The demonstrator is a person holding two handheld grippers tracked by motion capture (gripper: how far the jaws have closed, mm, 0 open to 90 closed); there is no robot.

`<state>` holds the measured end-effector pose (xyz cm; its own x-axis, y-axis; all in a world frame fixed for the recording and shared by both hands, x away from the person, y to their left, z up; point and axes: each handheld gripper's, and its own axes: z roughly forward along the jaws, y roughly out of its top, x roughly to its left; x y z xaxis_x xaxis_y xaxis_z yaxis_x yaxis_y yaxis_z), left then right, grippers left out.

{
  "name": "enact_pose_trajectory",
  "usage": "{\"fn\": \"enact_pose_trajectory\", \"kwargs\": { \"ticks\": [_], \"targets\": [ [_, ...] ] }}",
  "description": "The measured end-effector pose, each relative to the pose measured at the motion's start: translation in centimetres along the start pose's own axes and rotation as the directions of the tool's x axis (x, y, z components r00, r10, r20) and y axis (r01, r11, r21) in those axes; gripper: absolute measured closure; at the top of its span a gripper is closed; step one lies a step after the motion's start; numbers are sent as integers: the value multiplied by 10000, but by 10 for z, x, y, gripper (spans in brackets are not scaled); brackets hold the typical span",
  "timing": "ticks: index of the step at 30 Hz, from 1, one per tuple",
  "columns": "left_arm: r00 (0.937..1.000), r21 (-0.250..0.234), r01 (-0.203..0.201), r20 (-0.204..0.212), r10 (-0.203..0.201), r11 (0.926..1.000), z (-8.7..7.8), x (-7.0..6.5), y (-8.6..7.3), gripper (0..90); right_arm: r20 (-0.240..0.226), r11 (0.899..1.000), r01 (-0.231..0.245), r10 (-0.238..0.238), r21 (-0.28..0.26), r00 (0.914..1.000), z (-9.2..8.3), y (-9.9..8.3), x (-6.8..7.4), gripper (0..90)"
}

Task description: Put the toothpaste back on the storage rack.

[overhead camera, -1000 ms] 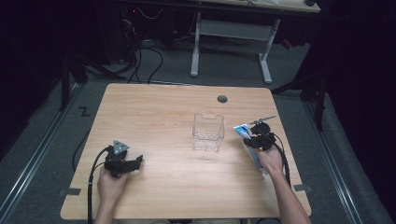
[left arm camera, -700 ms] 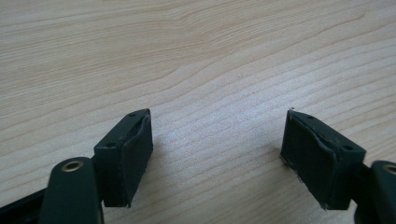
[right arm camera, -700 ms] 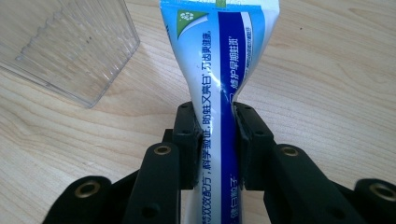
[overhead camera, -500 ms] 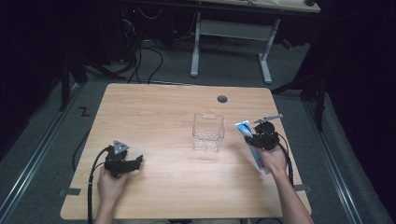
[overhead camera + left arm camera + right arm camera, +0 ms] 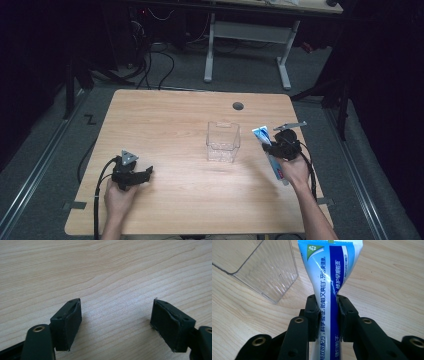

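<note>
A blue and white toothpaste tube (image 5: 329, 282) is clamped between the jaws of my right gripper (image 5: 328, 312), which is shut on its middle. In the high view the right gripper (image 5: 272, 146) holds the tube (image 5: 262, 135) a little above the table, right of a clear plastic box (image 5: 223, 141). The tube's flat crimped end points away from the hand, toward the box (image 5: 259, 267). My left gripper (image 5: 145, 175) rests low at the table's front left. Its jaws stand wide apart over bare wood with nothing between them (image 5: 116, 322).
The wooden table (image 5: 165, 125) has a round cable hole (image 5: 238, 106) near its far edge. Cables trail from both grippers off the front. A white-legged desk (image 5: 247, 45) stands behind on the grey floor.
My right gripper has risen slightly with the toothpaste tube in it. The left hand has stayed where it was.
</note>
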<state>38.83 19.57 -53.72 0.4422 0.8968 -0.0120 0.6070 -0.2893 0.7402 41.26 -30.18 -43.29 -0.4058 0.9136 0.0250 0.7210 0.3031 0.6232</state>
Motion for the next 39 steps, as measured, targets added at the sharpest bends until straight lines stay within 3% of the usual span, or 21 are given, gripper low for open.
{"fn": "enact_pose_trajectory", "kwargs": {
  "ticks": [14,29,39],
  "targets": [
    [10000,-2,2,9,-2,10000,0,0,0,250,-68,9983,253,-257,-524,9996,-17,8,5,727],
    [10000,-2,0,9,0,10000,0,0,0,250,-215,9915,616,-644,-1143,9977,-31,15,21,727],
    [10000,-1,2,3,-2,10000,0,0,0,250,-300,9883,780,-826,-1314,9961,-37,17,26,737]
  ]
}}
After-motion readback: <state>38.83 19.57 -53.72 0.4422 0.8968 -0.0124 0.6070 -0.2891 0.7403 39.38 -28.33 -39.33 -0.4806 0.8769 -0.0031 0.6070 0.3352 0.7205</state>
